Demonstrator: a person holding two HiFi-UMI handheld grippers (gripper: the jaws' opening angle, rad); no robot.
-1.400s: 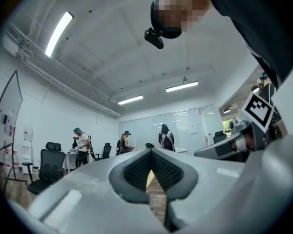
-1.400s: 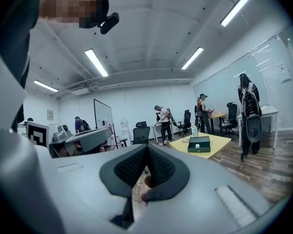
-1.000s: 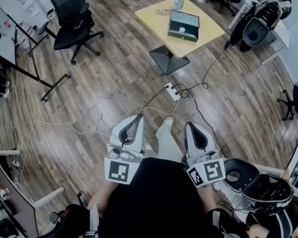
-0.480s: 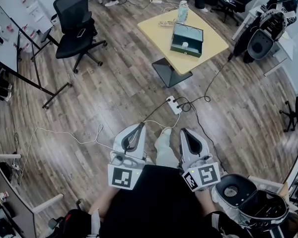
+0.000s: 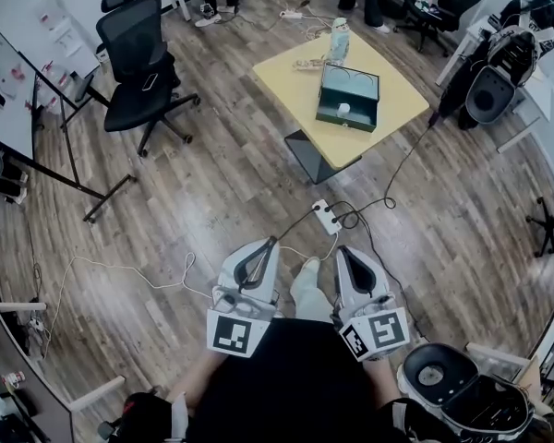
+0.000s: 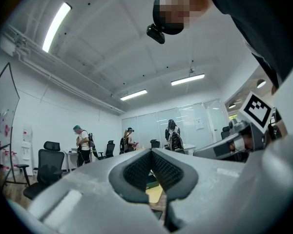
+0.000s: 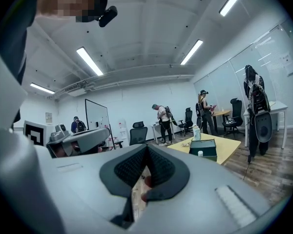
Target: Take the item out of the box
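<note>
We are only at the approach, our left gripper (image 5: pixel 270 245) and right gripper (image 5: pixel 343 253) both pressed together and empty, near us, while the box (image 5: pixel 349 90) holding the small white item (image 5: pixel 344 110) sits on the far table (image 5: pixel 392 104), so next we should walk up and spread one pair of jaws.

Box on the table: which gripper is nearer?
Right, narrowly. The right gripper faces the box almost straight on; the left gripper is offset to the left. Both are far.
</note>
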